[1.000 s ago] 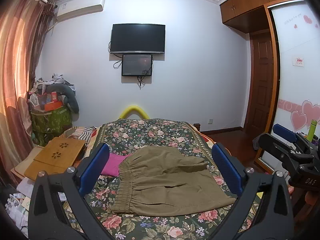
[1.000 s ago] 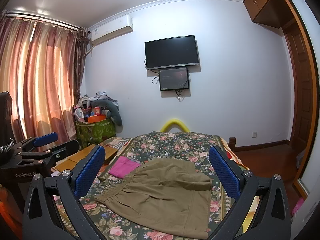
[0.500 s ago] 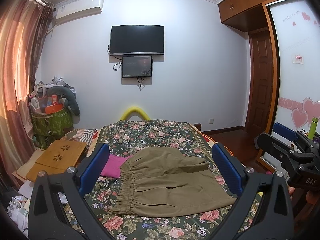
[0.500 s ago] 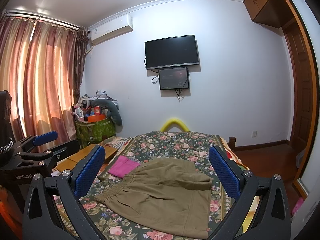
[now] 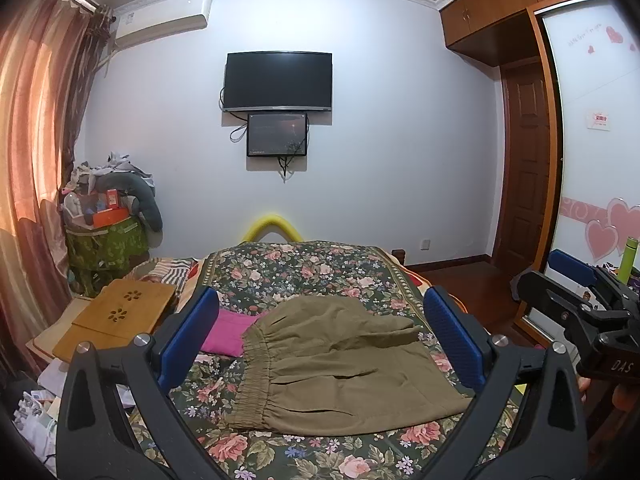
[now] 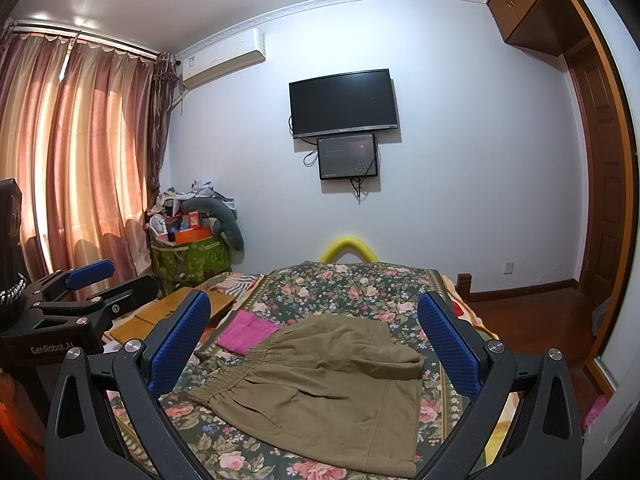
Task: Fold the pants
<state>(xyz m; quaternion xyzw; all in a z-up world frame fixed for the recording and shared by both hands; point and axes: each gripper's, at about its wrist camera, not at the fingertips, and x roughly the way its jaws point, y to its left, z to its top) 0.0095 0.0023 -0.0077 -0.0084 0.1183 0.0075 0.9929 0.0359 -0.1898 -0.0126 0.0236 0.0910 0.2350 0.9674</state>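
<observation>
Khaki pants [image 5: 340,368] lie folded into a compact rectangle on the floral bedspread [image 5: 304,268], elastic waistband to the left; they also show in the right wrist view [image 6: 320,392]. My left gripper [image 5: 320,340] is open and empty, held above the near edge of the bed. My right gripper [image 6: 314,344] is open and empty too, held beside it. Each gripper appears at the edge of the other's view: the right gripper [image 5: 576,292] and the left gripper [image 6: 86,284].
A folded pink garment [image 5: 230,330] lies left of the pants. A wooden lap tray [image 5: 116,312] sits at the bed's left side. A cluttered green bin [image 5: 104,240] stands by the curtains. A TV [image 5: 278,80] hangs on the far wall. The door and wardrobe [image 5: 528,160] are on the right.
Both grippers stay open and nearly still. The left view has drifted slightly. The pants have not moved.
</observation>
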